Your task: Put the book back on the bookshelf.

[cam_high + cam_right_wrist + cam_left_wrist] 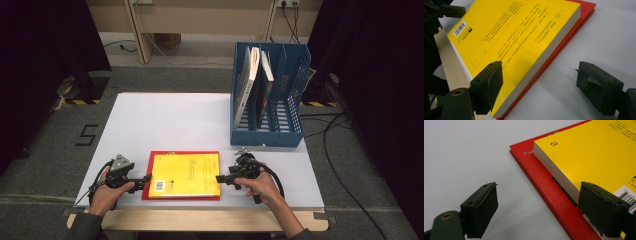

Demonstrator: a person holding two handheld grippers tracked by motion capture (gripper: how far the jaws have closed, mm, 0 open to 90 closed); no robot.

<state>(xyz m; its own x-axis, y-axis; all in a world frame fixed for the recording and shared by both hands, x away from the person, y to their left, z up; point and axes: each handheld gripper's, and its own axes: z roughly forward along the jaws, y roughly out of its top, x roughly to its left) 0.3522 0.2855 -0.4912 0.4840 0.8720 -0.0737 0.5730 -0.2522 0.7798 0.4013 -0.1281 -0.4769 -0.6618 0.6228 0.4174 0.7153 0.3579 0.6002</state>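
Between the two grippers, left gripper [145, 181] and right gripper [220, 178] are sitting unclenched, straddling opposite short edges of the yellow book [186, 175] lying lengthwise across them on the red book [146, 192].

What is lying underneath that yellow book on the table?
A flat red book or folder lies under the yellow book, its edges sticking out at the left, the front and the far side. Its cover is mostly hidden, so any title cannot be read.
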